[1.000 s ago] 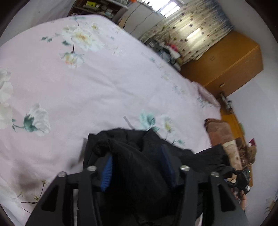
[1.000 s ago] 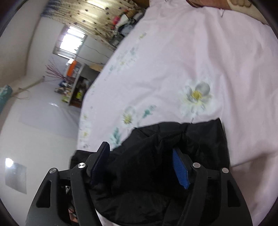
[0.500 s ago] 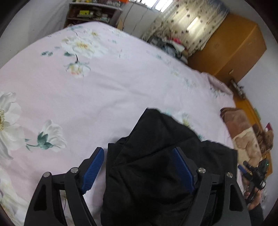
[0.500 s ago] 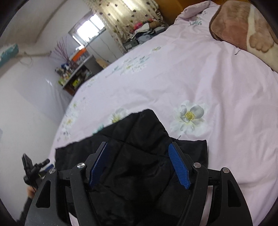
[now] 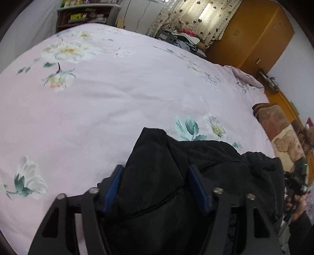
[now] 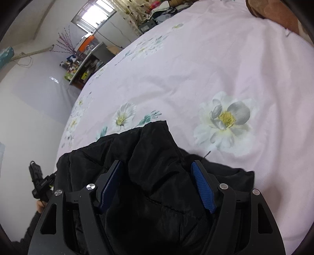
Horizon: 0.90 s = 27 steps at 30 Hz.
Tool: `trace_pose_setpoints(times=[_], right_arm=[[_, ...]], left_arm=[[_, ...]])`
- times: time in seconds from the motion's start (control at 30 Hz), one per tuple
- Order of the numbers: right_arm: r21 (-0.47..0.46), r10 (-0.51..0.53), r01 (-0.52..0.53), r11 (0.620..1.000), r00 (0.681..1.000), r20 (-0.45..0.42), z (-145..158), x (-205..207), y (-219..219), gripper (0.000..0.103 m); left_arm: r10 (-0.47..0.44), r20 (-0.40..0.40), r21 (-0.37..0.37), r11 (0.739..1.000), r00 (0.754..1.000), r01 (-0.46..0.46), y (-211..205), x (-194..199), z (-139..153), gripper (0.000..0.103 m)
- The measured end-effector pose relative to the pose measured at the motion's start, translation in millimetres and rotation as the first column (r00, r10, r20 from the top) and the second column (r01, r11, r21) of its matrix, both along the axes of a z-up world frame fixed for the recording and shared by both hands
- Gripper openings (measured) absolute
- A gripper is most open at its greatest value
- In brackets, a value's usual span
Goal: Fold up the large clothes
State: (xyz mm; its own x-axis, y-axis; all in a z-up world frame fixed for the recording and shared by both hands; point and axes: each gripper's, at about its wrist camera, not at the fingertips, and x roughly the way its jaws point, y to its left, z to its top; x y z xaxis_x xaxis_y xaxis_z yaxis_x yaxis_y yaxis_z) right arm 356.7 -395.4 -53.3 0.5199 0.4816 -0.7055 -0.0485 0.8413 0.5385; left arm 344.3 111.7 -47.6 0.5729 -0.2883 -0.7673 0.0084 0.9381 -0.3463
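Left wrist view, L to R: a shelf unit packed w/ small items stands at the far left beyond the bed. Next to it a white cabinet, then a curtain dotted w/ dark hearts, w/ a pile of clothes below it. Further R, 1 wooden wardrobe. A brown blanket lies at the bed's R edge.

The bed sheet is pale pink w/ white flowers and fills most of both views. 1 black padded jacket lies bunched on its near part, nothing else on the sheet beside it.

Left gripper: 2 blue-padded fingers, jaws just closing in, a thick fold of jacket fills the gap and the pads press its sides. At far R, the other gripper and the hand holding it show partly, past the jacket.

Right wrist view: right gripper also has 2 blue pads, jaws just narrowing over a raised fold of the jacket. The L pad touches fabric; the R pad's ribbed face looks bare, so the grip isn't firm yet. At L edge the left unit shows, small. Jacket hides the sheet under both tools.
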Motion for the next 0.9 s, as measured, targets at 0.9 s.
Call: trace_pose_setpoints(times=[0.9], right_arm=[[-0.443, -0.149, 0.16, 0.882, 0.987, 0.06, -49, 6, 42, 0.02]], left_arm=[[0.107, 0.09, 0.247, 0.961, 0.99, -0.126, -41, 27, -44, 0.05]])
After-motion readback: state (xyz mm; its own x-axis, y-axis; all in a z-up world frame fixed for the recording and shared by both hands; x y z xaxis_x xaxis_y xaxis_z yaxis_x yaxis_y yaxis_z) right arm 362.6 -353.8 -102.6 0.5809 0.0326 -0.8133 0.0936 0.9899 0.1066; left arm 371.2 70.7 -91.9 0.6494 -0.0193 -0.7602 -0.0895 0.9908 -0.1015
